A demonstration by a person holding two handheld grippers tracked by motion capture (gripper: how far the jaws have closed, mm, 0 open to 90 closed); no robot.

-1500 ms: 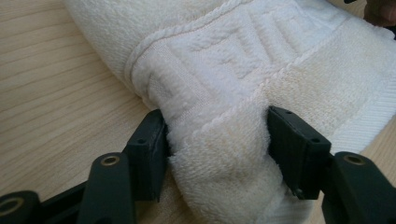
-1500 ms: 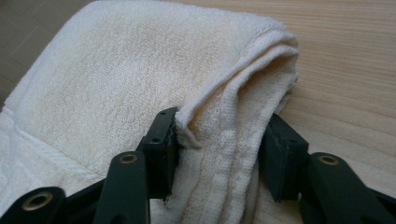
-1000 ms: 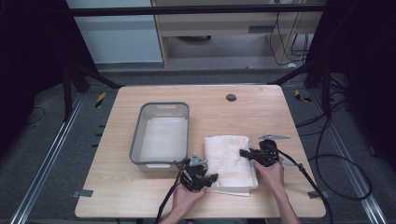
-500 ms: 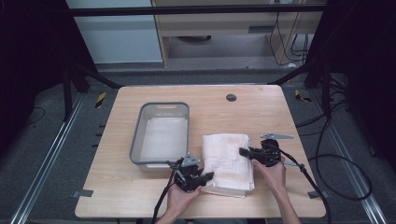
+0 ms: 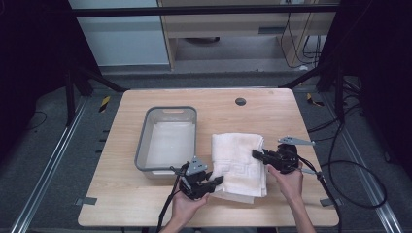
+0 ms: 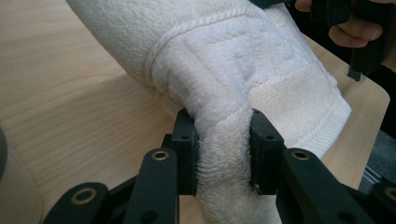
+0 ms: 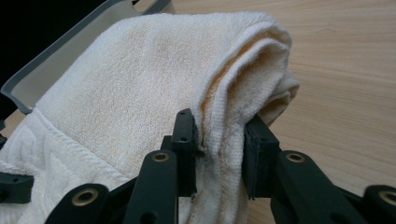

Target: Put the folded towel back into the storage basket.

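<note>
Counter (image 5: 121, 194): light wood, rounded corners, with a small dark round fitting (image 5: 240, 101) near the far edge.

Bin (image 5: 167, 139): grey plastic, rectangular, open-topped, left of centre on the counter; pale interior. A grey corner of it shows beyond the towel in the right gripper view (image 7: 60, 53).

Towel (image 5: 239, 162): white terry cloth, folded into several layers, lying just right of the bin on the near half of the counter. A woven raised band crosses it near the hem (image 6: 243, 60). A faint yellowish tint shows on the upper fold (image 7: 154, 65).

Left tool (image 5: 217, 181): held in the person's left hand (image 5: 187, 204) at the towel's near left corner. Both jaws are clamped on a bunched thickness of towel (image 6: 223, 154), the pile pressed between the two pads.

Right tool (image 5: 256, 155): held in the person's right hand (image 5: 290, 182) at the towel's right edge, about halfway along it. Jaws closed on the stacked folded edges (image 7: 219, 144), with cloth filling the gap between the pads.

Cables: one trails from each tool toward the near side of the counter; the right one loops over the floor (image 5: 354, 194) beside it.
</note>
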